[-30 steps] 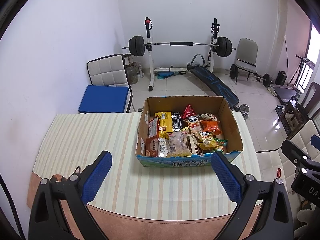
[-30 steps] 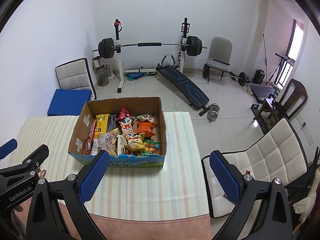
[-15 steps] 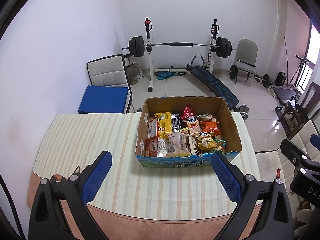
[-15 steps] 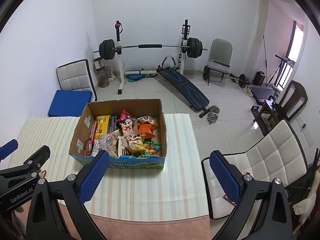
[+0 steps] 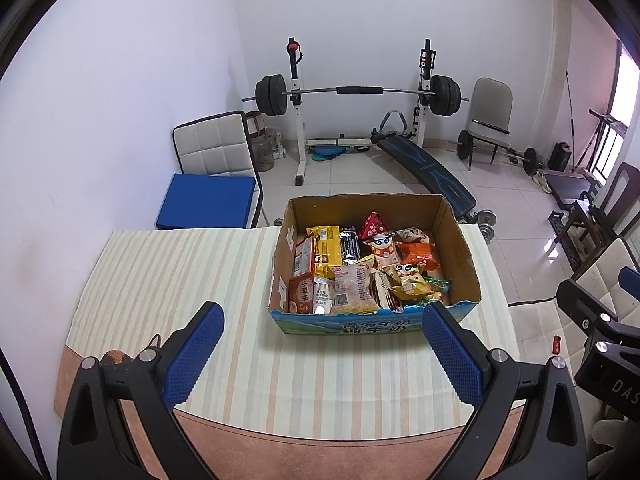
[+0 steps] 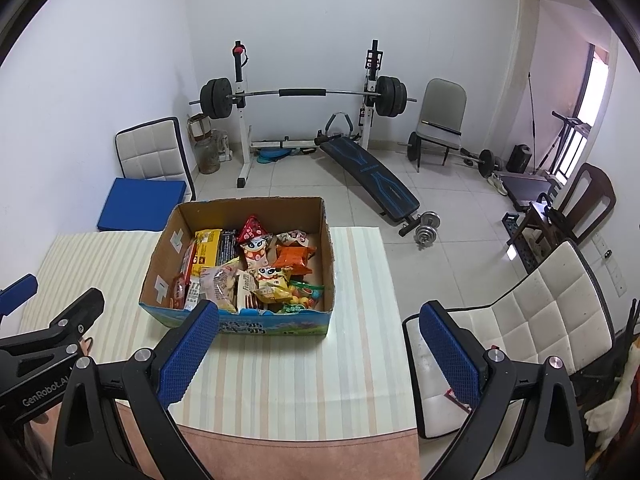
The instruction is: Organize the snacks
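Striped surface (image 5: 168,280) ahead of me. Cardboard box (image 5: 460,248) on its far right part, packed with snack packets (image 5: 360,272). My left hand-held gripper (image 5: 320,360) released, fingers spread wide, box just beyond. My right hand-held gripper (image 6: 316,356) released too, empty; box ahead, slightly left.

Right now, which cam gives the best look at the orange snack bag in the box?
Left wrist: the orange snack bag lies nearly centred and unblocked inside the cardboard box. The right wrist view also shows the whole bag, but off to the left of frame, with the box's near left corner behind that gripper's blue pad.
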### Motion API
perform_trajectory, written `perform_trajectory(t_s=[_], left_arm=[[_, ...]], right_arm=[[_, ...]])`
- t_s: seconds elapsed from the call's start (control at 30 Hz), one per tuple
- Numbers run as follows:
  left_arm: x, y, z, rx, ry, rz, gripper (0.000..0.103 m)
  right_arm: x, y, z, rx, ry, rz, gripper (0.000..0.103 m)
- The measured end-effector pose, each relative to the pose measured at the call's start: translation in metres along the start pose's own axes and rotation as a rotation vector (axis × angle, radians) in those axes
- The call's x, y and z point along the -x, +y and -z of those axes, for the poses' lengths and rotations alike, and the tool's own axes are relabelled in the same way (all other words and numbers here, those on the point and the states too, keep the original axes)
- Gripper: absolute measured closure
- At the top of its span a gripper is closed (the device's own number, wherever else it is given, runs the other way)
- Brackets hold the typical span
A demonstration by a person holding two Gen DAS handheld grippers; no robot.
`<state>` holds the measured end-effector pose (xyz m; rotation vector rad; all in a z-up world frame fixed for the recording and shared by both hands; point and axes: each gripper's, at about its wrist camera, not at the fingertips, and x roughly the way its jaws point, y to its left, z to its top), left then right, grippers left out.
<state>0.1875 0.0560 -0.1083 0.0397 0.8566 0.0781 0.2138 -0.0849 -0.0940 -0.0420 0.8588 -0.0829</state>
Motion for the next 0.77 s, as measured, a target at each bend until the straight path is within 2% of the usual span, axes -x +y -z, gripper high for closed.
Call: perform_trajectory(t_s=[0.77], left_arm=[[0.0075, 0.0016, -0.0014, 0.003, -0.012, 0.004, 0.001]], right_arm=[[0.002, 0.0014, 0.0028, 0.0, -0.006, 0.001, 0.001]])
